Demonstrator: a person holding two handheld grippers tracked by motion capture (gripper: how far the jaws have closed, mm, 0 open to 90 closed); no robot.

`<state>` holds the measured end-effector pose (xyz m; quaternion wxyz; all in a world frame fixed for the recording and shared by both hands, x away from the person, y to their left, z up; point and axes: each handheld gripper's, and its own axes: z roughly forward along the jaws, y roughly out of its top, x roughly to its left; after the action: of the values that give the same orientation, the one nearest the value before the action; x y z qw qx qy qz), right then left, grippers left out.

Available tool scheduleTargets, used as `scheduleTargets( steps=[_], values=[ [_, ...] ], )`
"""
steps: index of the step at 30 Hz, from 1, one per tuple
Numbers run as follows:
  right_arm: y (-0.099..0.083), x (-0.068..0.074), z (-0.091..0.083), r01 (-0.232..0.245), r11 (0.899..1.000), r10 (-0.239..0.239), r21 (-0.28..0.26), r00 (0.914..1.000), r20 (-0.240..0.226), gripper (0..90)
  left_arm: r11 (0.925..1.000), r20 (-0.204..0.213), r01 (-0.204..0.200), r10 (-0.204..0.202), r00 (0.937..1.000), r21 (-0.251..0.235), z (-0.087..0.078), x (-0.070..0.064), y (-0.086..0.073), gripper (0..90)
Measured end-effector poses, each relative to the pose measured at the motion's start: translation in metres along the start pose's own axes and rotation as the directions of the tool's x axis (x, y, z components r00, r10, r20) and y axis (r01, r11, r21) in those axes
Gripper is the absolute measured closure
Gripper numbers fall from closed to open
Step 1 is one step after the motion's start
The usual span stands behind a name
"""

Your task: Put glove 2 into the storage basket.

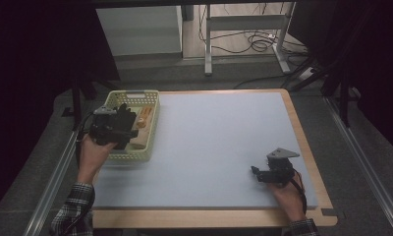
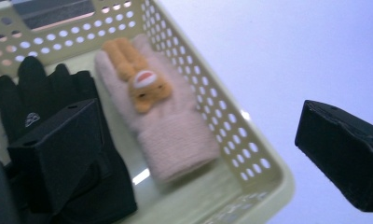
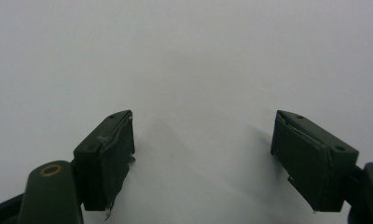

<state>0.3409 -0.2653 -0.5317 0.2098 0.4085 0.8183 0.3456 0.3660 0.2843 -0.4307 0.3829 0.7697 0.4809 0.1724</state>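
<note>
**Left claw spread over the basket, right claw idle on the surface**

High view: A pale yellow perforated basket is seen at the left edge of the light grey surface. The left claw is held over the basket, gripped by the person's left hand just outside the basket's near wall. Inside the basket, a pink glove with an orange patch is seen beside the claw, on the side towards the surface's middle. The right claw is held low, well apart from the basket, near the right near corner of the surface, with the right hand behind it. A plaid sleeve is seen below the basket, at the frame's bottom.

Left gripper view: The jaws are spread wide with nothing gripped. One jaw is placed inside the basket, over a black glove; the other is placed outside the basket wall, above the bare surface. The pink glove is laid flat on the basket floor between the black glove and the wall, and a small orange animal figure is seen on its back.

Right gripper view: The jaws of the right claw are spread wide and nothing is held between them; the plain surface is seen beneath, far from the basket.
</note>
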Motion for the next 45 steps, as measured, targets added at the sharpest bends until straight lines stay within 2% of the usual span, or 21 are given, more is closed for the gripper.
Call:
scheduleTargets(
  steps=[3,11,18,23,31,40,45],
  values=[
    [0.000,0.000,0.000,0.000,1.000,0.000,0.000,1.0000,0.000,20.9,0.9999,0.017,-0.011,0.012,0.9998,-0.011,-0.001,-0.007,0.000,1.5],
    [0.000,0.000,0.000,0.000,1.000,0.000,0.000,1.0000,0.000,20.9,0.9971,0.051,-0.071,0.073,0.9961,-0.027,-0.003,-0.030,0.000,1.6],
    [0.000,0.000,0.000,0.000,1.000,0.000,-0.001,1.0000,0.000,20.9,0.9915,0.078,-0.128,0.129,0.9885,-0.024,0.002,-0.052,0.002,0.7],
    [0.000,0.000,0.000,0.001,1.000,-0.001,-0.001,1.0000,0.000,20.9,0.9855,0.098,-0.167,0.169,0.9807,-0.028,0.006,-0.069,0.001,0.2],
    [0.000,0.000,0.000,0.001,1.000,-0.001,-0.002,1.0000,0.001,20.9,0.9795,0.133,-0.199,0.201,0.9705,-0.033,0.018,-0.090,-0.007,0.0],
    [0.000,0.000,0.000,0.001,1.000,-0.001,-0.001,1.0000,0.001,20.8,0.9774,0.163,-0.205,0.211,0.9638,-0.050,0.031,-0.106,-0.021,0.0],
    [0.000,0.000,0.000,0.002,1.000,-0.002,-0.001,1.0000,0.001,20.8,0.9735,0.166,-0.222,0.228,0.9594,-0.057,0.036,-0.114,-0.028,0.0]
  ],
)
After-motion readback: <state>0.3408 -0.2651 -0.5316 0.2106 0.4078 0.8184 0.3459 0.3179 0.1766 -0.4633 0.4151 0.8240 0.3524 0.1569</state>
